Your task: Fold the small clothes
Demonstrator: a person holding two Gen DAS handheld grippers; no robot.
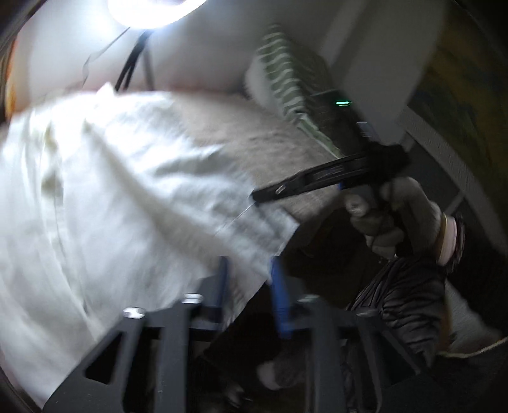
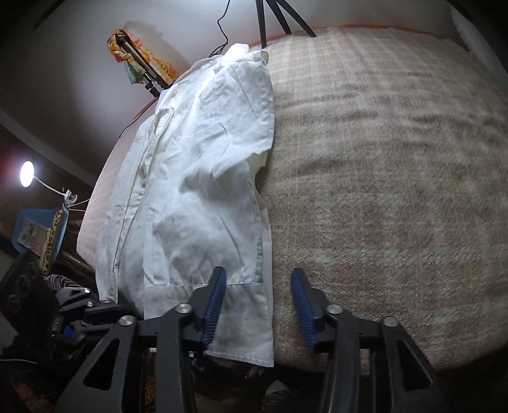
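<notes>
A white button shirt [image 2: 203, 178] lies lengthwise on a beige blanket [image 2: 381, 190], one side folded over itself. My right gripper [image 2: 258, 279] is open at the shirt's near hem; its left finger rests on the cloth, its right finger over bare blanket. In the left wrist view the shirt [image 1: 104, 190] fills the left side, blurred. My left gripper [image 1: 250, 270] is open at the shirt's near corner, with cloth lying between its blue pads. The right gripper [image 1: 263, 195] shows there too, tips over the shirt's edge.
A lit lamp [image 2: 27, 173] stands at the left beyond the bed. Tripod legs [image 2: 279, 16] stand at the bed's far edge. A green striped pillow [image 1: 285, 82] lies at the far right of the bed. The floor beside the bed is dark and cluttered.
</notes>
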